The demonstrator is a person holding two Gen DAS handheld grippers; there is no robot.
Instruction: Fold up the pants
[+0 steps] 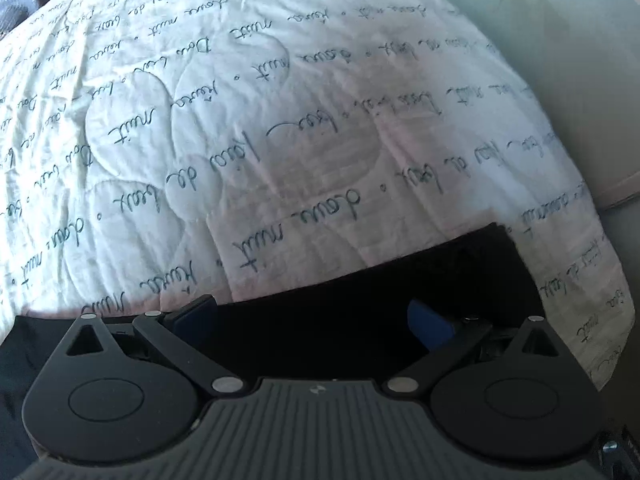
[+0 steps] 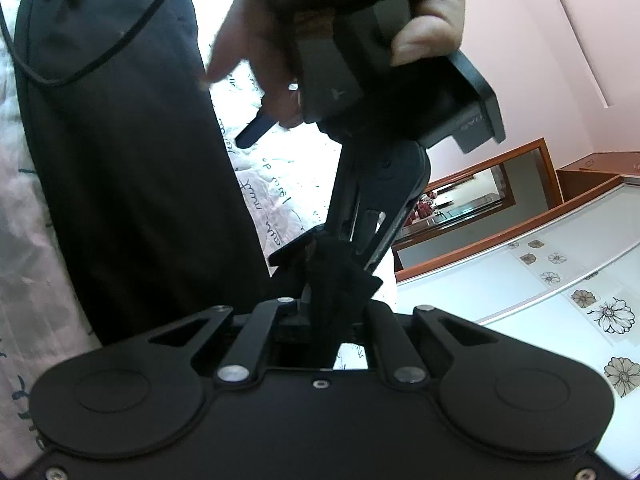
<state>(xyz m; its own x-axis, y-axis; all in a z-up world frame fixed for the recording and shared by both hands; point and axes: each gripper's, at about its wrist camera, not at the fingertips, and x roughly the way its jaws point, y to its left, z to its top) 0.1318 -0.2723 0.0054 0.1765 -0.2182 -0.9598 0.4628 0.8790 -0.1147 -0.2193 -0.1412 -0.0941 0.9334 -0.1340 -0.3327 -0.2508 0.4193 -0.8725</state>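
Observation:
The black pants (image 2: 120, 140) lie stretched on a white quilt with script lettering (image 1: 280, 120), with a drawstring looped near the top left. My right gripper (image 2: 332, 304) is shut on a bunched end of the pants. My left gripper (image 1: 316, 320) is open, its blue-padded fingers (image 1: 430, 324) spread over black pant fabric (image 1: 360, 280) at the quilt's near edge. The left gripper also shows in the right wrist view (image 2: 320, 248), held by a hand, its tip right at the same bunch of cloth.
The quilt covers a bed; its edge drops off at the right of the left wrist view (image 1: 600, 280). A pale floor or wall (image 1: 560, 60) lies beyond. A wood-framed mirror (image 2: 472, 192) and white flower-patterned cabinet (image 2: 560, 280) stand to the right.

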